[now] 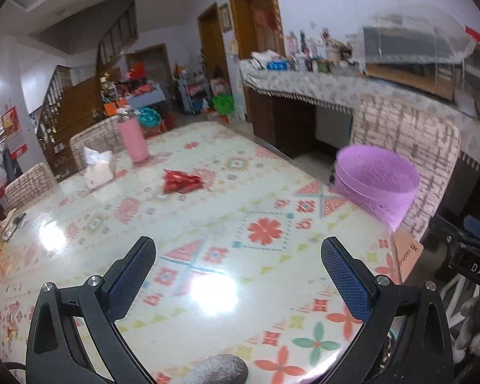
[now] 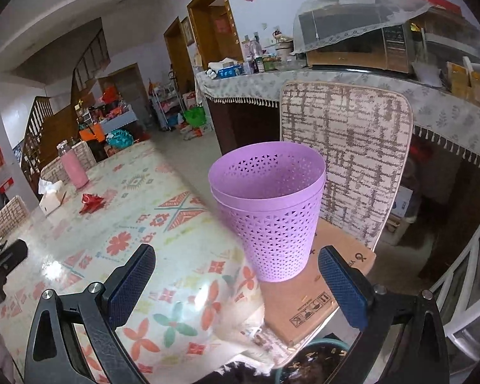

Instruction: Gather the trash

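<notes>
Left gripper (image 1: 238, 252): black frame, blue textured pads (image 1: 345, 276), jaws spread wide, nothing between them. Held low over the table with the patterned floral glossy cloth (image 1: 208, 224), pointing along its length and slightly downward.

Right gripper (image 2: 236, 260): same build, jaws also spread wide, empty. It sits at the table's near corner, aimed at the lilac perforated plastic wastebasket (image 2: 268, 214). The basket's lower part shows between the open fingers, but beyond them; not touching either pad.

Wastebasket stands upright on a flat brown cardboard box (image 2: 320, 291), which rests on the seat of a chair with a beige-and-brown woven-pattern back (image 2: 345, 153), just beside the table edge. From the left wrist view the basket (image 1: 377, 185) appears at the right, off the table's side.

Trash: a crumpled red foil wrapper (image 1: 180, 181) lies on the cloth mid-table, well apart from both grippers and from the basket. Beyond it, a white tissue box (image 1: 97, 168) and a tall pink bottle (image 1: 133, 140) stand upright near the far end.
</notes>
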